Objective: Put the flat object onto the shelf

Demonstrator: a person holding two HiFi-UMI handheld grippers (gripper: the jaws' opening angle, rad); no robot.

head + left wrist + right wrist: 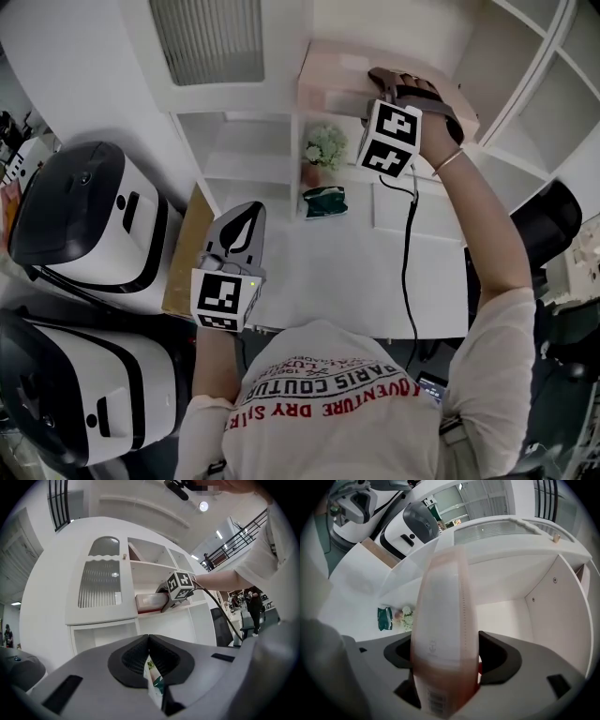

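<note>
The flat object is a pale pink box (333, 80) lying in the upper shelf compartment (319, 52) of the white cabinet; it also shows in the left gripper view (150, 602). My right gripper (377, 82) is raised to that shelf, marker cube towards me. In the right gripper view the box (445, 620) stands on edge between the jaws of the right gripper (446, 654); they stand wide at its two sides, and I see no pad pressing on it. My left gripper (246, 217) hangs low over the table's left end, shut and empty (149, 641).
A small potted flower (323, 150) and a green packet (324, 202) sit on the white tabletop (375, 272) under the shelf. Two large black-and-white appliances (84, 225) (75, 394) stand at the left beside a wooden board (183, 253). A cable (408, 244) hangs from the right gripper.
</note>
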